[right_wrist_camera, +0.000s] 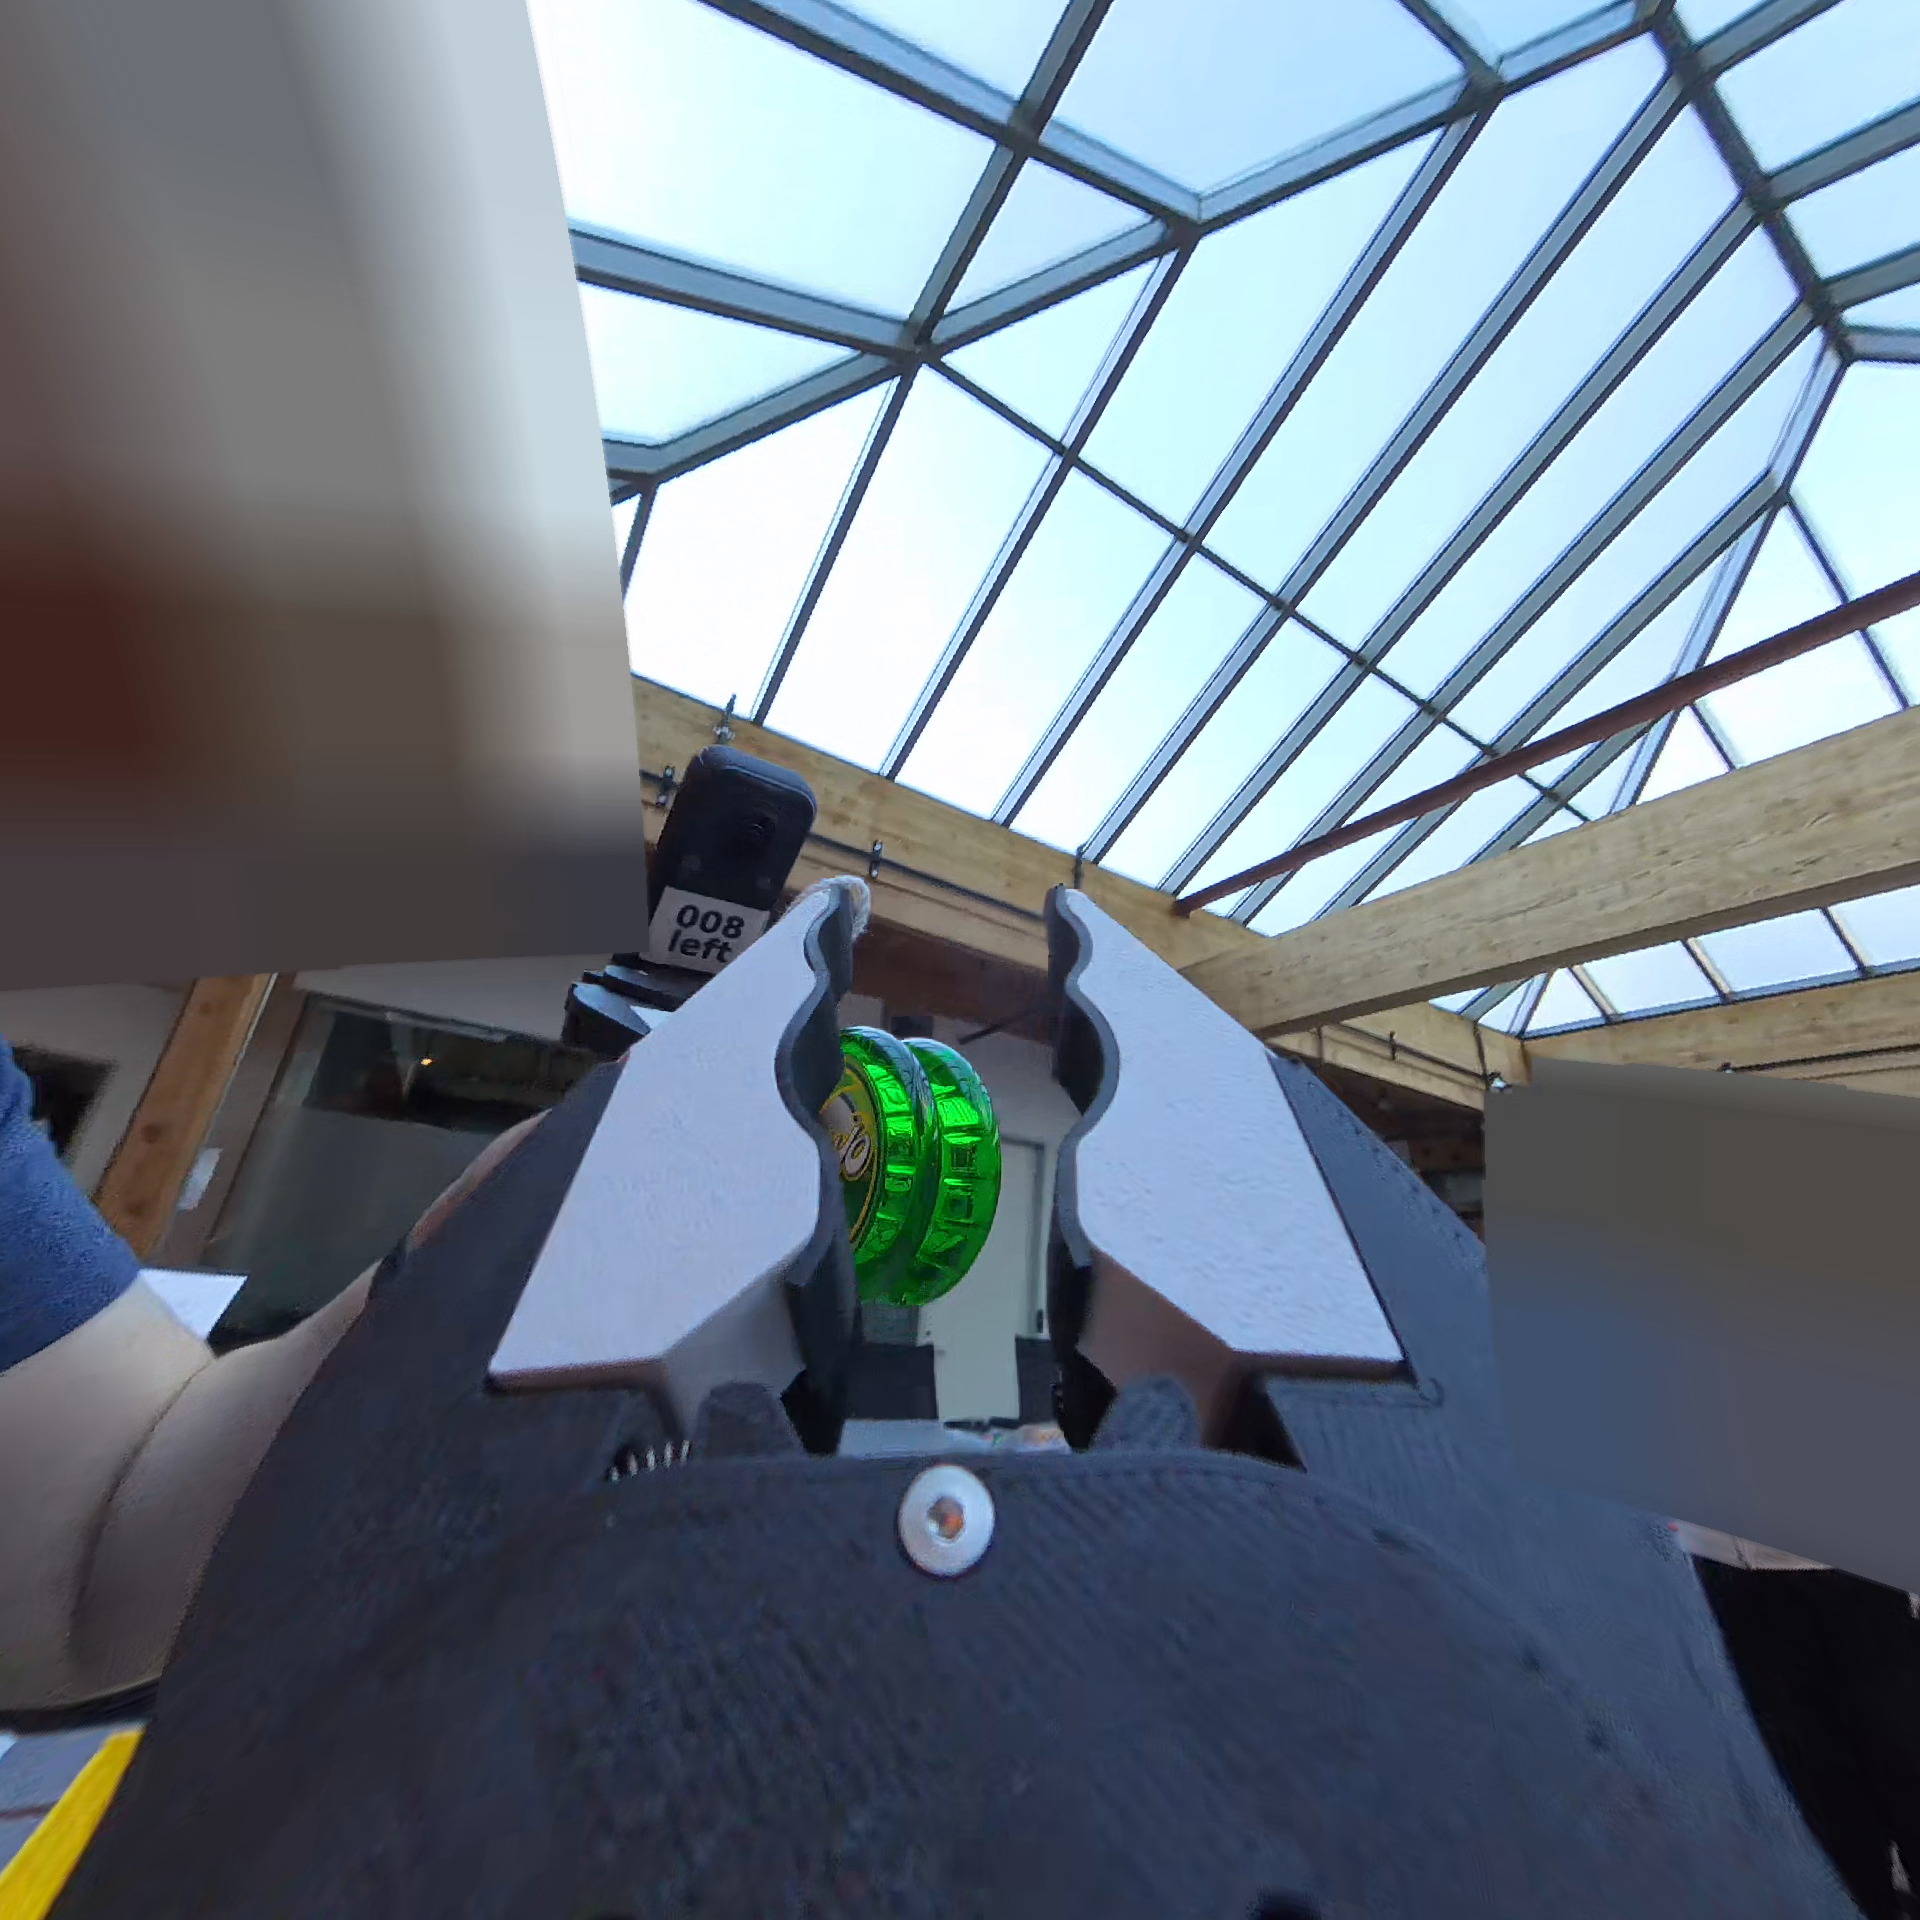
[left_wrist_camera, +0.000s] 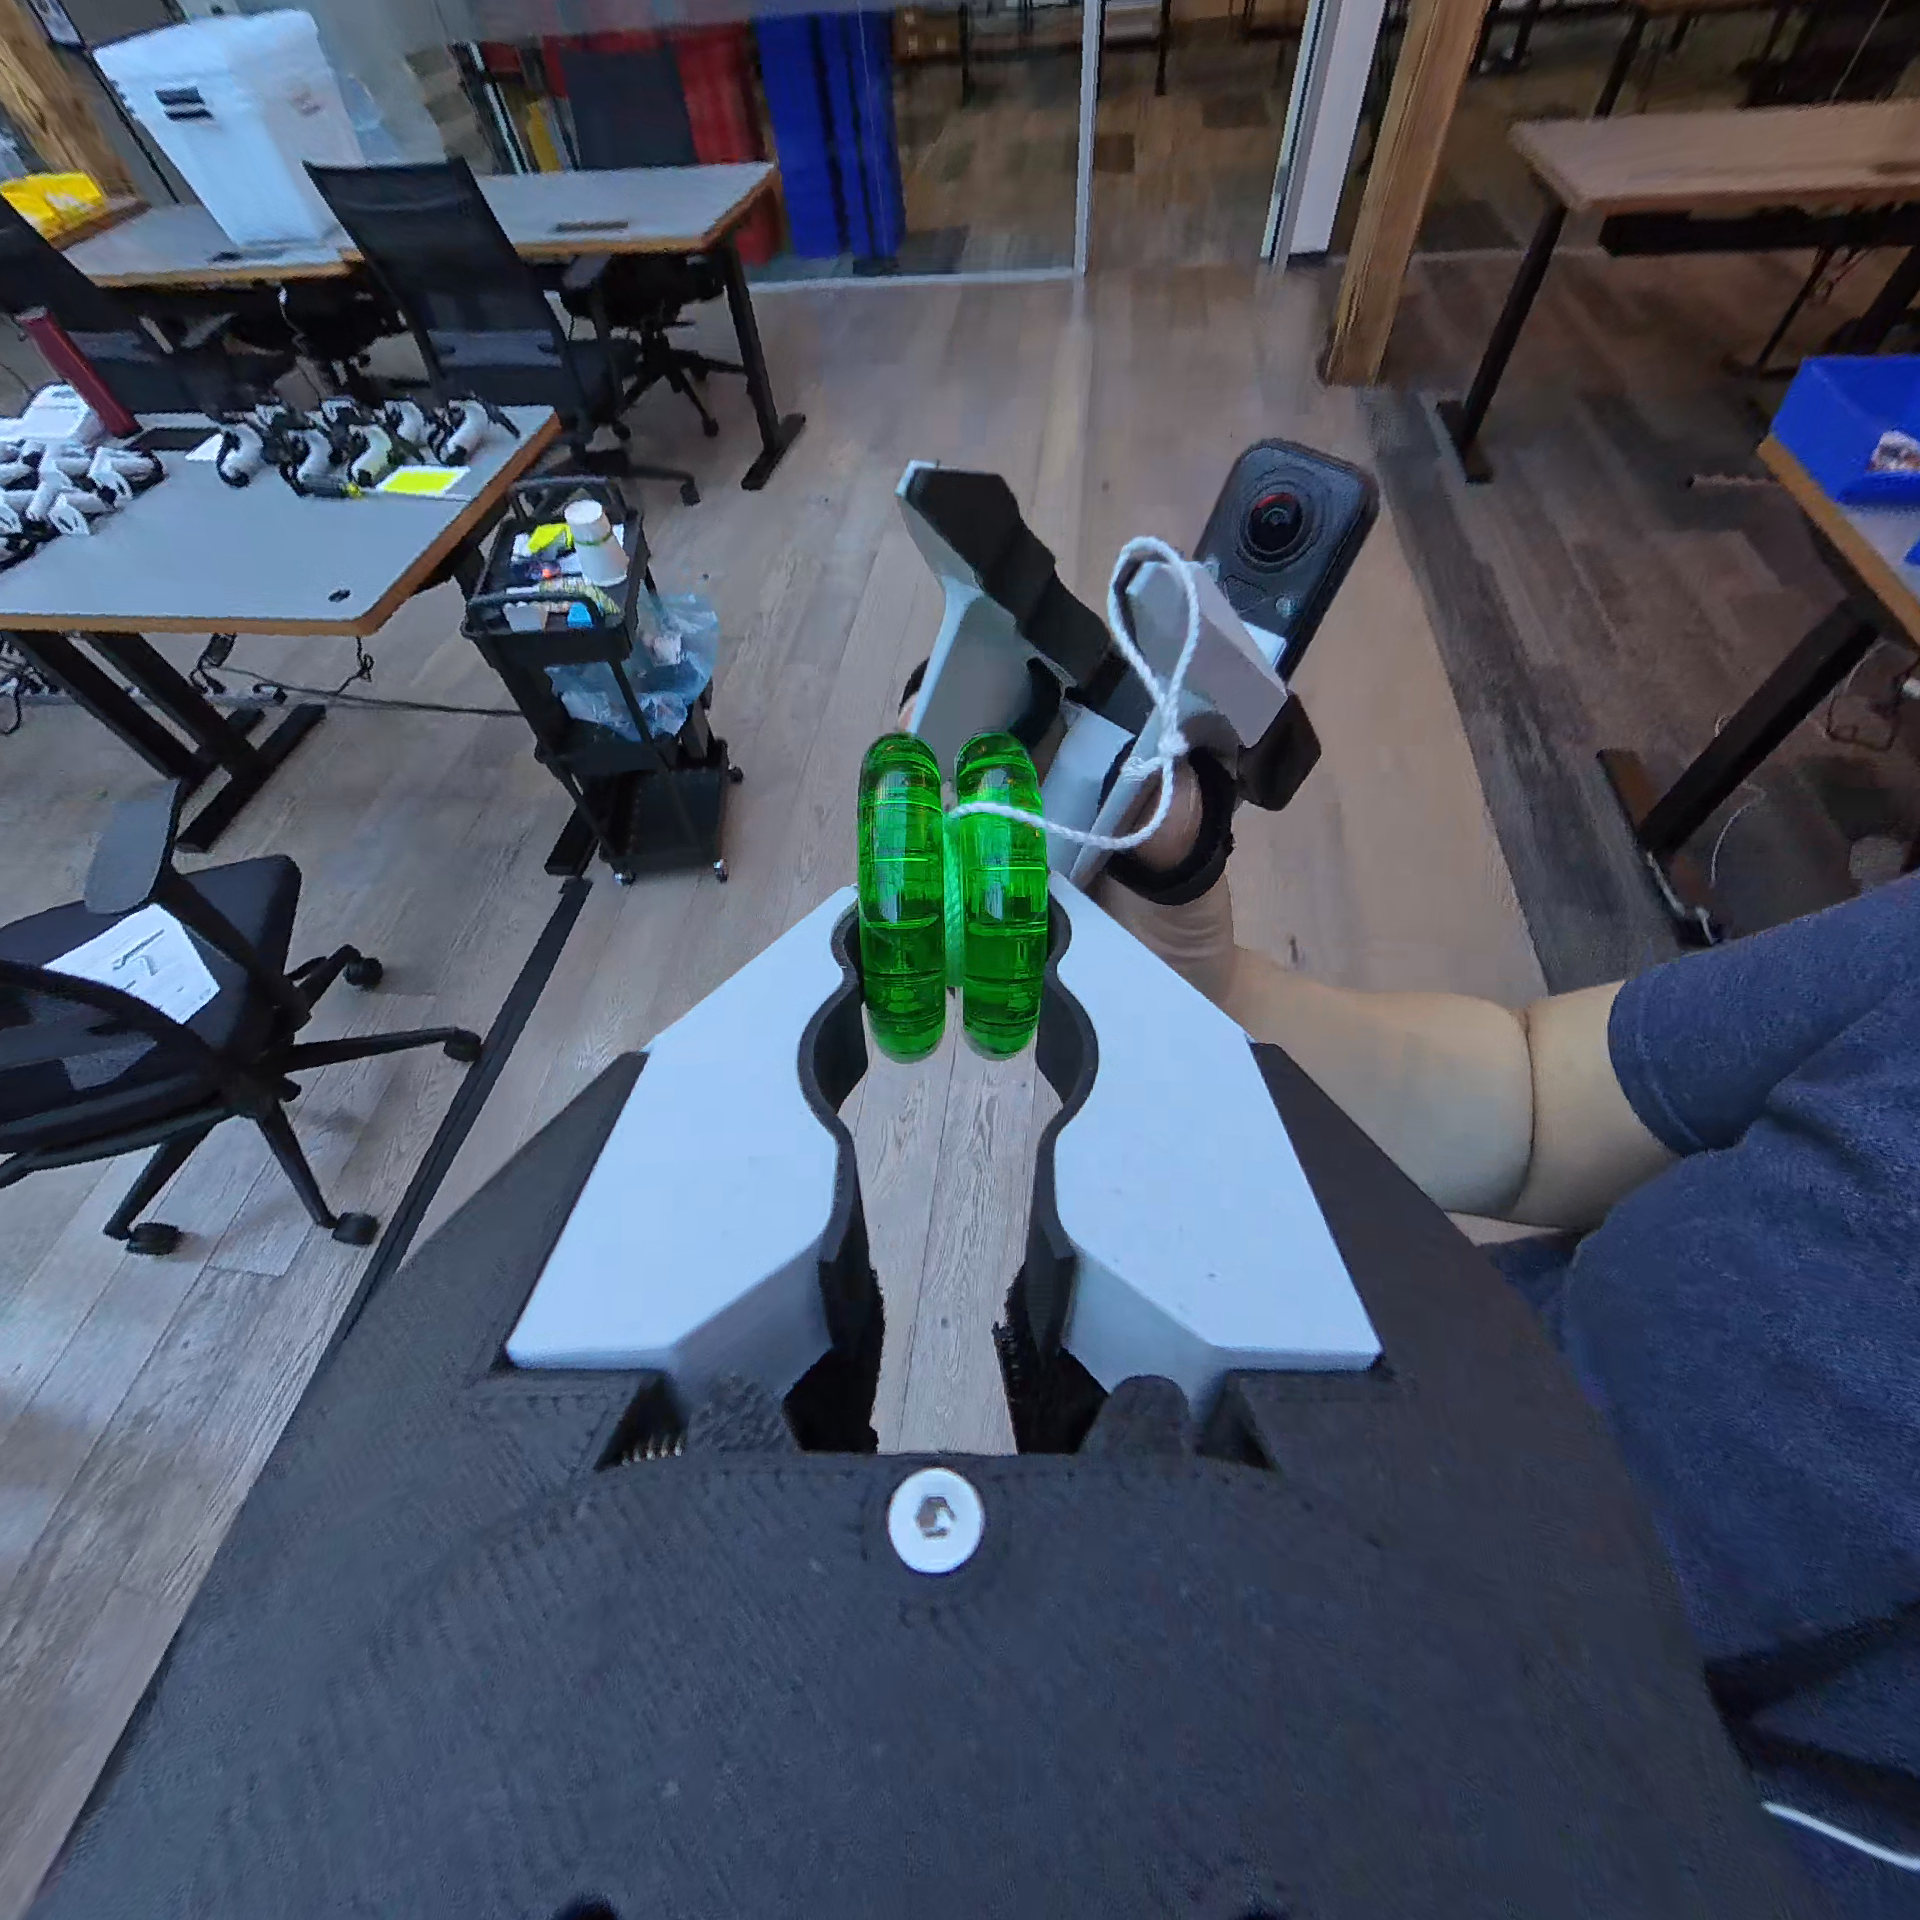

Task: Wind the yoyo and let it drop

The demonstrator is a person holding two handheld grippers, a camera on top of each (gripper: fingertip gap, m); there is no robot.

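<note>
A clear green yoyo [left_wrist_camera: 951,894] is clamped upright between the fingertips of my left gripper [left_wrist_camera: 953,914], above the wooden floor. Its white string [left_wrist_camera: 1081,831] runs from the groove to the right and ends in a knotted loop [left_wrist_camera: 1158,613] hung over one finger of my right gripper [left_wrist_camera: 1023,520]. The right gripper is open and points upward, just beyond the yoyo. In the right wrist view the right gripper [right_wrist_camera: 945,914] stands open toward the skylight. The string loop [right_wrist_camera: 836,894] sits on its left fingertip, and the yoyo [right_wrist_camera: 920,1169] shows beyond the gap.
A black cart [left_wrist_camera: 597,665] stands left of the yoyo. Grey desks [left_wrist_camera: 208,551] and black office chairs [left_wrist_camera: 187,1039] are at the left. A wooden post [left_wrist_camera: 1392,187] and tables [left_wrist_camera: 1714,156] are at the right, along with a blue bin [left_wrist_camera: 1849,416]. The left gripper's tips are roughly 6 cm from the right gripper's.
</note>
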